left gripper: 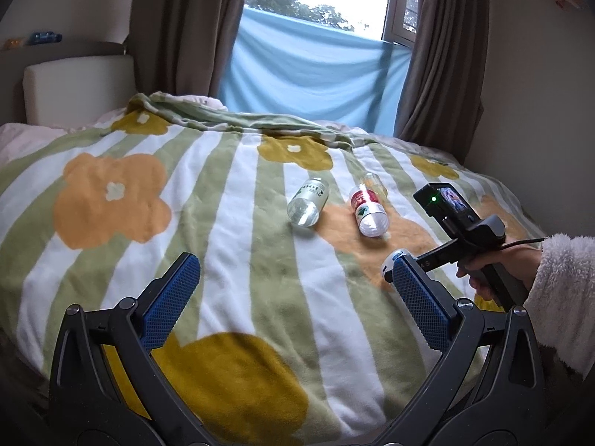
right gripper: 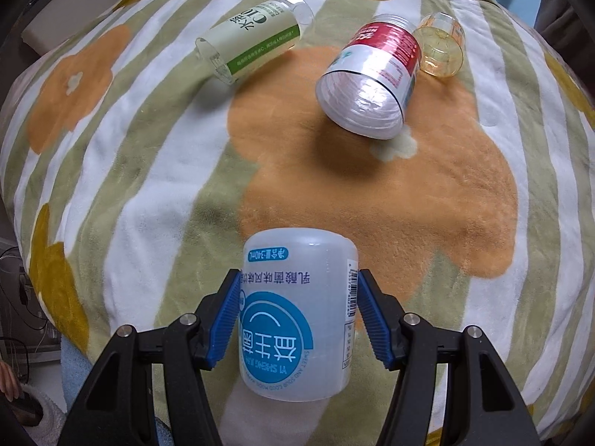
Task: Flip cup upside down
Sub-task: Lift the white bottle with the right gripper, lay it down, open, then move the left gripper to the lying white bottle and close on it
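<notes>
Spread wide, the left gripper (left gripper: 293,293) held nothing in the left wrist view, its blue pads hanging over the flowered blanket (left gripper: 230,230). Two cut bottle cups lay on their sides further up the bed: a green-label cup (left gripper: 306,204) and, near it on the right, a red-label cup (left gripper: 368,212), both looking empty. A small clear cup (left gripper: 373,182) lay just behind the red one. At the right, a hand (left gripper: 494,267) in a fluffy white sleeve (left gripper: 561,297) gripped the handle of the right gripper, whose fingertips were hidden behind the left gripper's pad; only a sliver of the white cup (left gripper: 388,260) showed there.

From the right wrist view, the right gripper (right gripper: 297,308) was clamped on the white cup (right gripper: 297,319), a pad pressed to each side. Its printing read upside down and its closed end pointed away from the camera, over the blanket (right gripper: 148,186). I could not tell whether it touched the blanket. Beyond it lay the green-label cup (right gripper: 253,41), the red-label cup (right gripper: 368,78) with its open mouth toward the camera and nothing inside, and the amber-tinted clear cup (right gripper: 440,44) touching it.
</notes>
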`<state>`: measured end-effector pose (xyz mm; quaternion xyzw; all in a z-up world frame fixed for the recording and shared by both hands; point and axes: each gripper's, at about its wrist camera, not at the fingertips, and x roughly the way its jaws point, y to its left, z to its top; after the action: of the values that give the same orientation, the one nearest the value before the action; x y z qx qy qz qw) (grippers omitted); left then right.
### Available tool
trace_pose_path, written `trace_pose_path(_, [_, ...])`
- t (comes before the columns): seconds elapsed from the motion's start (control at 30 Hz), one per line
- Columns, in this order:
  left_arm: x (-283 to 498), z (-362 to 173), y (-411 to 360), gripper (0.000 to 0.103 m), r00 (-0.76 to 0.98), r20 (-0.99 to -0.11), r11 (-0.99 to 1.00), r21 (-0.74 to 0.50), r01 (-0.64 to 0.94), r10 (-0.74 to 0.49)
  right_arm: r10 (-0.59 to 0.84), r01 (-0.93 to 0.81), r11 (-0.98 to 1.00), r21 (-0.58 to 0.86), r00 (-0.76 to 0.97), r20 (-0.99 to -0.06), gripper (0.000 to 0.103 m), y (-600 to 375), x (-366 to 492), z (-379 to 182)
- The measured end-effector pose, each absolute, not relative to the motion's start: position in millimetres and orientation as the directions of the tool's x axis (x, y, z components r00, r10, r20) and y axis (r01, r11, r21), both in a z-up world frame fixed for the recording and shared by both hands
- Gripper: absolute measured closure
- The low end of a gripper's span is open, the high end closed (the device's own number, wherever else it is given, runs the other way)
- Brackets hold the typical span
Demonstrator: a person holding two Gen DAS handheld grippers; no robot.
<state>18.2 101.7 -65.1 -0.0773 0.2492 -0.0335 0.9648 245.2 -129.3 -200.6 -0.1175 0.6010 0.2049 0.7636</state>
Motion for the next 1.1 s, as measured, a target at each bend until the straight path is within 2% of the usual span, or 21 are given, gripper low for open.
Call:
trace_pose_path(0.17, [12.8,-65.4,103.7,0.0,0.871,-0.479,0.985,-0.172,0.028,-0.108,0.181,-0.417,0.904,0.089,0.186,-0.966,0.044,-129.9,250.7,-207.0])
trace_pose_path(0.2, [12.8,-65.4,103.7,0.0,0.871,-0.479,0.985,-0.171,0.027,-0.108,0.188,-0.41,0.907,0.098,0.185,-0.965,0.041,-130.0,252.2,-207.0])
trace_pose_path(0.23, [12.8,-65.5,103.7,0.0,0.871,-0.479,0.985,-0.171,0.027,-0.107,0.202,-0.401,0.909,0.115,0.182,-0.962,0.037,-132.6,252.8,-205.9])
trace_pose_path(0.3, [12.6,-65.6,103.9,0.0,0.87,-0.481,0.985,-0.17,0.028,-0.108,0.231,-0.366,0.919,0.148,0.195,-0.953,0.007,-143.4,251.8,-201.1])
trace_pose_path(0.37, [10.8,-65.6,104.2,0.0,0.867,-0.486,0.985,-0.171,0.029,-0.11,0.274,-0.351,0.918,0.184,0.226,-0.935,0.001,-153.7,249.6,-192.9])
trace_pose_path(0.67, [31.5,-68.4,82.1,0.0,0.814,-0.564,0.982,-0.184,0.036,-0.136,0.427,-0.32,0.894,0.312,0.404,-0.809,0.001,-207.1,203.0,-151.2])
trace_pose_path(0.77, [52.0,-72.1,69.4,0.0,0.769,-0.616,0.973,-0.231,0.031,-0.17,0.475,-0.333,0.875,0.351,0.461,-0.749,0.001,-221.5,181.2,-143.2])
trace_pose_path(0.9, [88.7,-83.3,45.8,0.0,0.681,-0.675,0.941,-0.331,0.064,-0.284,0.419,-0.342,0.902,0.263,0.552,-0.721,0.001,-234.8,146.5,-144.1])
trace_pose_path(1.1, [152.8,-105.9,-13.3,0.0,0.514,-0.802,0.949,-0.301,0.091,-0.304,0.368,-0.35,0.924,0.152,0.714,-0.596,0.001,-252.4,98.0,-154.0])
